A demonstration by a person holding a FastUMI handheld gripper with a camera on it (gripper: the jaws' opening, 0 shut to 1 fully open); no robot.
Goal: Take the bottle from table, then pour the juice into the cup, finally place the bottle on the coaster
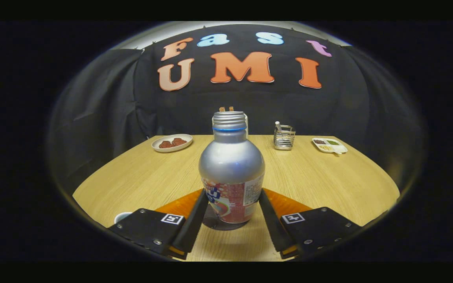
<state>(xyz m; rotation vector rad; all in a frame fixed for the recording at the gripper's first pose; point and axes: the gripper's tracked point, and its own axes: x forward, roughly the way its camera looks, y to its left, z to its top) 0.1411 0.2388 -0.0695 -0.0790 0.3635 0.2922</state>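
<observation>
**Bottle on the coaster, fingers flanking it**

Nearest: fingers apart, one on each side of the bottle's lower body, close against the label; whether both press on it, impossible to tell. Bottle upright, cap off, standing on a dark round coaster between the fingers. Probably the placing step, near the end of the task. To finish well: keep the bottle vertical, confirm the base sits flat and centred on the coaster, spread evenly, draw straight back without brushing the label. Cup rim just left of the left finger: mind it. Label print colourful but too blurred to read. Beyond, on the desk: a plate, a wire holder, a divided dish.
</observation>
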